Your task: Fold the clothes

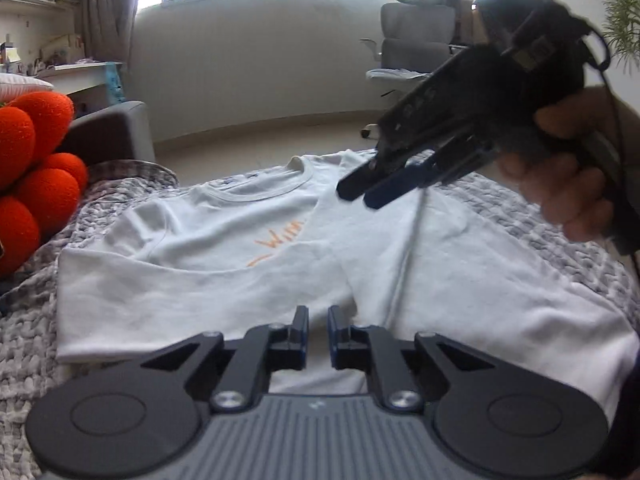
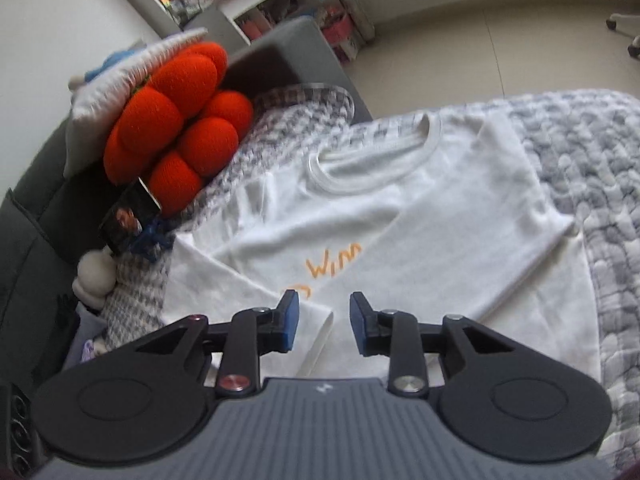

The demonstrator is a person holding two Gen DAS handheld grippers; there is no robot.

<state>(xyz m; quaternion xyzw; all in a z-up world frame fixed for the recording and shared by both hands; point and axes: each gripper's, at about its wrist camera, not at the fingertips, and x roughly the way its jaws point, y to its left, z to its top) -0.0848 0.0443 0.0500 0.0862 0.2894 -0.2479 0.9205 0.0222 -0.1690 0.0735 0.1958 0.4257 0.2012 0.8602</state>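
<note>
A white T-shirt (image 1: 200, 280) (image 2: 440, 220) with orange lettering (image 1: 280, 240) (image 2: 332, 264) lies flat on a grey knitted blanket (image 1: 540, 220) (image 2: 580, 152). One side and its sleeve are folded in over the chest and cover part of the lettering. My left gripper (image 1: 318, 320) hovers over the shirt's lower part, its jaws a narrow gap apart with nothing between them. A hand (image 1: 568, 184) holds my right gripper (image 1: 360, 196) (image 2: 324, 312) above the folded side near the collar; its jaws are open and empty.
A pile of orange plush balls (image 1: 32, 168) (image 2: 180, 112) and a striped cushion (image 2: 132, 72) lie left of the shirt. A grey sofa arm (image 1: 116, 132) stands behind them. An office chair (image 1: 416, 48) stands on the floor by the window. Shelves (image 2: 280, 0) line the far wall.
</note>
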